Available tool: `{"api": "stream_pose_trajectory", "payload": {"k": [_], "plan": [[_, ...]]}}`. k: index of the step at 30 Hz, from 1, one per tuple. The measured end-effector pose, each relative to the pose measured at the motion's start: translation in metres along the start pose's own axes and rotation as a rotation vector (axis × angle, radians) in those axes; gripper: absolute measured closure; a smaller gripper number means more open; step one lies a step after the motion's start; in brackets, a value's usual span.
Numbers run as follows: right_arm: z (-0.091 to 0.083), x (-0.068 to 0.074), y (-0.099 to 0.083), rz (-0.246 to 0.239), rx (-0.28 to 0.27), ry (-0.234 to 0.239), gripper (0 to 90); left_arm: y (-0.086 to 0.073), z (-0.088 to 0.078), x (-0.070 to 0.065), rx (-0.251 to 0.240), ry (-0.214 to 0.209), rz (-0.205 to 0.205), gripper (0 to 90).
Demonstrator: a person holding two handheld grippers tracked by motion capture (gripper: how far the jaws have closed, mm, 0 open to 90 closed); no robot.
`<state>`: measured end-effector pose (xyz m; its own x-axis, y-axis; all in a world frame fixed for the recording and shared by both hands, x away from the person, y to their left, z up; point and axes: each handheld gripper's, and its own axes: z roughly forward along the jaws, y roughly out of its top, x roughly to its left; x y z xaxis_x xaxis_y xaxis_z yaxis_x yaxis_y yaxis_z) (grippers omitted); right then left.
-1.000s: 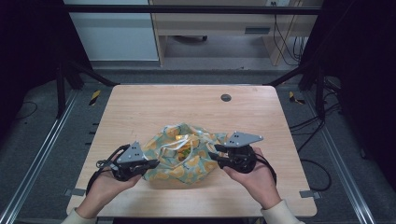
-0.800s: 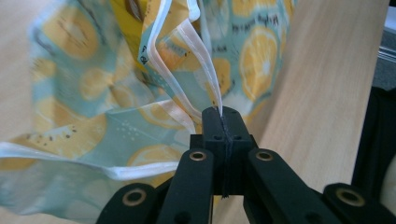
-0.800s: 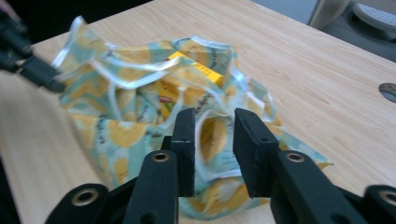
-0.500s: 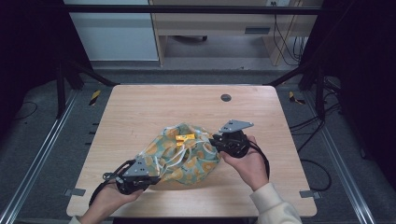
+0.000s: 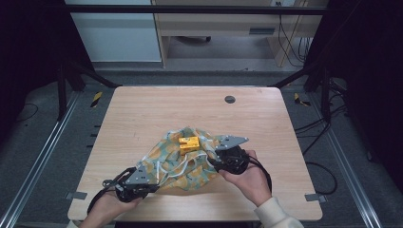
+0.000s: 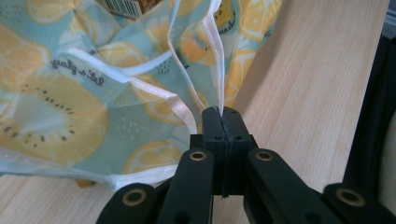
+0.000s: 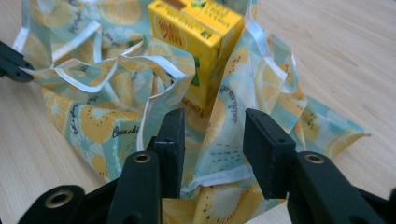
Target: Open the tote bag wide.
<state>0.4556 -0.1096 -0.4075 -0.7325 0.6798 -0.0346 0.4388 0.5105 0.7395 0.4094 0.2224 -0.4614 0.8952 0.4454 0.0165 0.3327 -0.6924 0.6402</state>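
A fruit-print cloth [image 5: 176, 164] with white trim lies crumpled on the table's near half, wrapped loosely around a yellow carton [image 5: 188, 143]. My left gripper [image 5: 153, 183] is at the cloth's near left edge, shut on its white hem [image 6: 219, 100]. My right gripper [image 5: 215, 159] is at the cloth's right side. In the right gripper view it [image 7: 212, 140] stands open, jaws on either side of a raised fold of cloth [image 7: 219, 144], with the carton [image 7: 201, 42] just beyond. The other gripper's tip [image 7: 11, 63] pinches the cloth at far left.
The wooden table [image 5: 157, 109] has a dark round grommet [image 5: 230, 99] near its far edge. Metal frame rails and cables run along the floor on both sides. A pale cabinet and a desk stand beyond the table.
My left gripper has pulled the cloth's hem toward the near left corner, stretching the cloth out. My right gripper shifted in along the cloth's right side, and the carton now shows on top.
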Motion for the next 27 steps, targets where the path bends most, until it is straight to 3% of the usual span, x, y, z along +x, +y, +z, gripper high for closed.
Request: {"api": "stream_pose_trajectory", "payload": {"k": [5, 10, 12, 13, 14, 15, 16, 19, 25, 27], "plan": [[0.002, -0.004, -0.002, 0.013, 0.005, -0.011, 52.2, -0.004, 0.001, 0.000, 0.014, -0.001, -0.002, 90.0], [0.011, -0.015, 0.010, 0.032, -0.005, -0.024, 48.1, -0.005, 0.003, 0.000, 0.017, -0.002, -0.003, 90.0], [0.018, -0.019, 0.013, 0.053, 0.000, 0.003, 47.3, -0.005, 0.004, 0.000, 0.016, -0.003, -0.006, 90.0], [0.026, -0.021, 0.013, 0.053, 0.018, 0.024, 54.6, -0.005, 0.004, 0.000, 0.018, -0.001, -0.004, 90.0], [0.026, -0.021, 0.013, 0.053, 0.018, 0.024, 54.6, -0.006, 0.004, 0.001, 0.024, 0.000, -0.002, 90.0], [0.029, -0.021, 0.013, 0.047, 0.033, 0.033, 60.5, -0.006, 0.004, 0.001, 0.026, 0.002, -0.003, 90.0], [0.032, -0.022, 0.013, 0.043, 0.036, 0.023, 71.1, -0.007, 0.005, 0.001, 0.025, 0.003, -0.006, 90.0], [0.033, -0.031, 0.011, 0.062, 0.027, 0.003, 85.7, -0.008, 0.004, 0.004, 0.033, 0.012, -0.011, 90.0], [0.036, -0.048, 0.002, 0.087, 0.055, -0.052, 88.4, -0.009, 0.004, 0.006, 0.043, 0.015, -0.016, 90.0], [0.039, -0.058, -0.007, 0.115, 0.068, -0.066, 88.6, -0.009, 0.005, 0.006, 0.048, 0.015, -0.014, 90.0]]}}
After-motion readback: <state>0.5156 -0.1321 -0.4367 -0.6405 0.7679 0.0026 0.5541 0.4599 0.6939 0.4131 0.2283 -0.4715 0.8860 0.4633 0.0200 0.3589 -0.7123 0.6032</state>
